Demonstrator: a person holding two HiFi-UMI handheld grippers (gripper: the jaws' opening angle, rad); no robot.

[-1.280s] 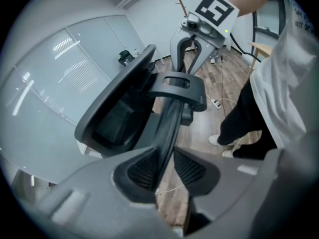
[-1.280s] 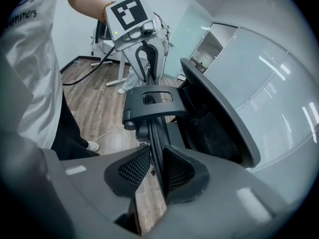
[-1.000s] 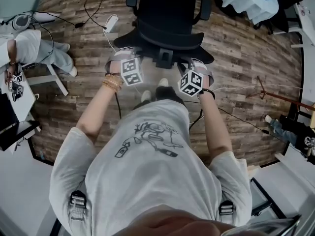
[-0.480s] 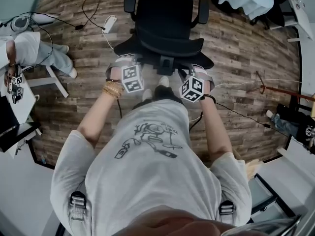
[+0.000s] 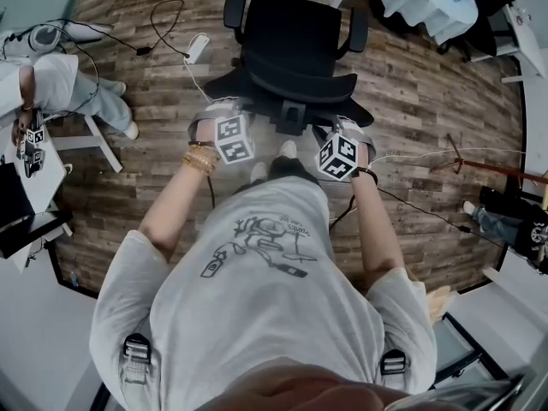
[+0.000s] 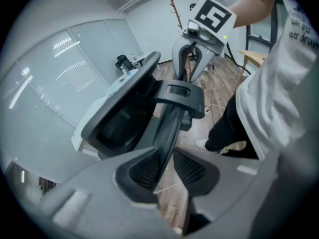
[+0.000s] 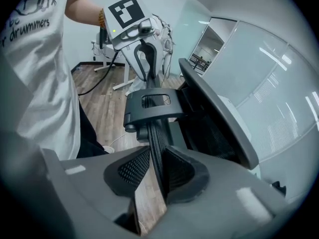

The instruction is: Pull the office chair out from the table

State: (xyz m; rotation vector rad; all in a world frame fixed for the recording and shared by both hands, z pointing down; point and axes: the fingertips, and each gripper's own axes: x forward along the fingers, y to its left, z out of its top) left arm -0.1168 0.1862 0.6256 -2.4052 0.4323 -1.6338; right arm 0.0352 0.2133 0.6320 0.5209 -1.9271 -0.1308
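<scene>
A black office chair (image 5: 291, 41) stands on the wood floor in front of me, its backrest toward me. My left gripper (image 5: 224, 114) grips the backrest's left edge and my right gripper (image 5: 341, 131) grips its right edge. In the left gripper view the backrest's thin rim (image 6: 167, 128) runs between the ribbed pads (image 6: 144, 171), and the left gripper (image 6: 167, 166) is shut on it. In the right gripper view the rim (image 7: 157, 138) lies likewise between the pads (image 7: 179, 171) of the right gripper (image 7: 154, 166). Each gripper view shows the other gripper across the backrest.
A white power strip (image 5: 197, 45) with cables lies on the floor left of the chair. A seated person (image 5: 60, 84) is at the far left beside a white desk (image 5: 38, 174). A table with a white cover (image 5: 419, 2) stands at the top right. A thin rod (image 5: 479, 165) lies right.
The chair and both grippers have shifted together toward me, lower in the head view. Both grips look unchanged.
</scene>
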